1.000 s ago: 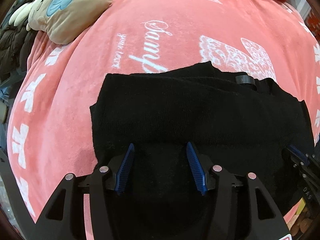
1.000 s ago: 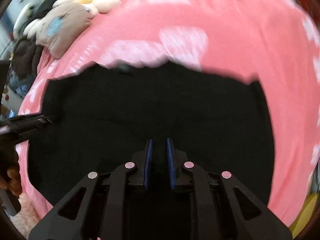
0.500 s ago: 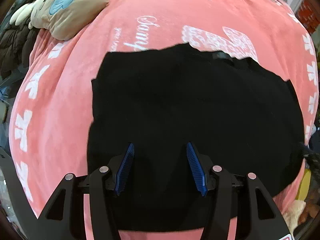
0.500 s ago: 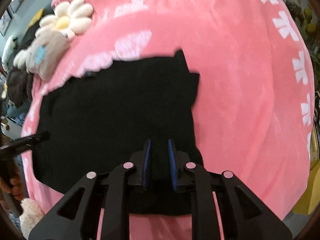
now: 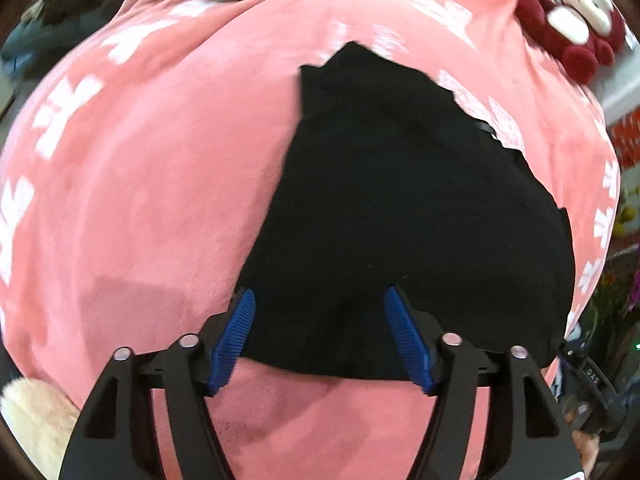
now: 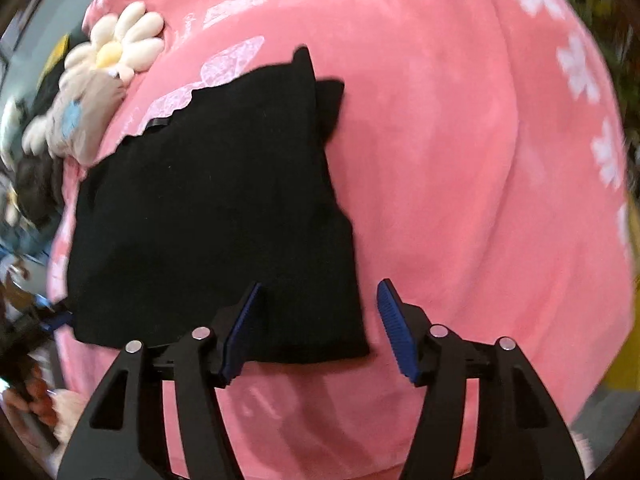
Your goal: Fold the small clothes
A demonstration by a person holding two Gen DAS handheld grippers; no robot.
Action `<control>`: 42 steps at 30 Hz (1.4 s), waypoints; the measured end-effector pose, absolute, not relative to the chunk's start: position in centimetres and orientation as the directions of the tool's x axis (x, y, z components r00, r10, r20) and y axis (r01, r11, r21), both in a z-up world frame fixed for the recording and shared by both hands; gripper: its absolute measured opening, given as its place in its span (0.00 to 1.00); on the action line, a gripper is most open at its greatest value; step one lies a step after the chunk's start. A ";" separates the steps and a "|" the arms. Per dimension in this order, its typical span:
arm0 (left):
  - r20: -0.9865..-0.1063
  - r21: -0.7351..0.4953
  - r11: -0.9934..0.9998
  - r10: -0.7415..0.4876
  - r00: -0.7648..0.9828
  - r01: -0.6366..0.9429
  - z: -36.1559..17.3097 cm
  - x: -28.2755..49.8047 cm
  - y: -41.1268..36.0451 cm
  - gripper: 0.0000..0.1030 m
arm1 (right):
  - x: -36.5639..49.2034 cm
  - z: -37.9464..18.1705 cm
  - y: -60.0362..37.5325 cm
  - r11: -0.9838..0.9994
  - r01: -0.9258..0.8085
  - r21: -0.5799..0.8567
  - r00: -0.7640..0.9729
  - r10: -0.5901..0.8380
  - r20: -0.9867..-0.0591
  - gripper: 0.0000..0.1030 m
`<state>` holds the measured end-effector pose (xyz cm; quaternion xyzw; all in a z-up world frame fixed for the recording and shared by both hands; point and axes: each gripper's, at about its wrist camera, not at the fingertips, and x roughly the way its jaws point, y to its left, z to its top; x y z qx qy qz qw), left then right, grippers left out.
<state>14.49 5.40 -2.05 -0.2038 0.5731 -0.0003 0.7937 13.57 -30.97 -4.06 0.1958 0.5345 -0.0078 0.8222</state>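
Note:
A black folded garment point(image 5: 400, 208) lies flat on the pink blanket point(image 5: 140, 180). It also shows in the right wrist view point(image 6: 216, 208), where a second layer pokes out at its far right corner. My left gripper point(image 5: 320, 332) is open and empty, its jaws over the garment's near left corner. My right gripper point(image 6: 320, 324) is open and empty, its jaws over the garment's near right corner. Whether either touches the cloth I cannot tell.
A red and white plush toy point(image 5: 576, 28) lies at the far right of the blanket. A daisy cushion point(image 6: 116, 46) and a beige plush point(image 6: 76, 120) lie at the far left. Dark clothes point(image 6: 36, 184) are heaped past the left edge.
My right gripper was shut on the garment and has let go and opened. Both grippers have drawn back toward the near edge. The garment lies flatter and further from both cameras.

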 end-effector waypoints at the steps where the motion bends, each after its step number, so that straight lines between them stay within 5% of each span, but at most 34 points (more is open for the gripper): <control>1: -0.908 -0.334 0.910 -0.241 0.343 -0.246 -2.4 14.4 5.6 0.69 | 13.7 -4.7 -31.0 0.909 0.229 0.347 0.427 0.226 -0.875 0.61; 2: -0.901 -0.356 0.901 -0.261 0.346 -0.247 -2.9 14.4 5.7 0.68 | 13.7 -4.8 -30.8 0.905 0.228 0.358 0.433 0.235 -0.870 0.59; 3: -0.900 -0.360 0.900 -0.266 0.346 -0.245 -3.0 14.7 5.8 0.64 | 13.7 -4.7 -30.6 0.910 0.220 0.352 0.435 0.231 -0.870 0.39; 4: -0.900 -0.357 0.903 -0.264 0.346 -0.239 -3.0 14.8 5.7 0.48 | 13.9 -4.4 -30.3 0.912 0.202 0.356 0.434 0.243 -0.868 0.08; 6: -0.901 -0.363 0.908 -0.286 0.325 -0.209 -2.8 15.2 5.5 0.10 | 14.0 -3.1 -30.1 0.909 0.194 0.368 0.443 0.254 -0.860 0.08; 8: -0.894 -0.395 0.893 -0.320 0.313 -0.216 -2.7 15.5 6.0 0.09 | 14.2 -2.5 -29.4 0.939 0.155 0.307 0.429 0.216 -0.877 0.09; 11: -0.885 -0.431 0.868 -0.354 0.303 -0.247 -3.2 15.7 6.9 0.22 | 14.0 -2.3 -28.9 0.965 0.133 0.228 0.430 0.151 -0.890 0.16; 14: -0.848 -0.511 0.808 -0.416 0.330 -0.293 -3.4 15.7 7.9 0.48 | 12.9 -1.6 -28.4 0.983 0.126 0.131 0.458 0.059 -0.887 0.43; 16: -0.844 -0.515 0.788 -0.397 0.361 -0.337 -3.3 15.8 8.3 0.63 | 12.1 -0.7 -28.3 0.986 0.121 0.116 0.495 0.042 -0.868 0.44; 20: -0.896 -0.377 0.833 -0.216 0.389 -0.405 -2.4 15.8 8.8 0.65 | 11.1 1.6 -27.6 0.990 0.084 0.109 0.566 0.043 -0.824 0.44; 26: -0.900 -0.370 0.864 -0.243 0.362 -0.341 -4.0 16.2 7.6 0.68 | 13.2 0.8 -26.4 0.985 0.057 0.162 0.547 0.105 -0.830 0.44; 27: -0.899 -0.368 0.867 -0.239 0.368 -0.335 -4.0 16.2 7.5 0.64 | 13.2 0.7 -26.4 0.981 0.063 0.182 0.546 0.119 -0.830 0.44; 29: -0.875 -0.417 0.854 -0.284 0.392 -0.312 -3.7 16.1 7.8 0.36 | 13.0 0.6 -26.3 0.976 0.072 0.207 0.549 0.135 -0.825 0.47; 30: -0.864 -0.451 0.838 -0.323 0.387 -0.307 -3.8 16.2 7.8 0.12 | 12.9 0.5 -26.2 0.976 0.070 0.207 0.548 0.136 -0.825 0.49; 31: -0.849 -0.488 0.817 -0.362 0.384 -0.307 -3.8 16.4 7.8 0.07 | 12.7 0.3 -26.1 0.977 0.065 0.203 0.545 0.136 -0.827 0.50; 34: -0.854 -0.470 0.833 -0.345 0.389 -0.293 -2.6 16.8 7.1 0.06 | 12.5 -0.2 -26.0 0.976 0.053 0.212 0.524 0.154 -0.838 0.59; 42: -0.746 -0.468 0.884 -0.385 0.543 -0.016 9.7 17.8 0.0 0.05 | 11.2 -1.4 -27.9 0.965 0.068 0.253 0.518 0.183 -0.835 0.60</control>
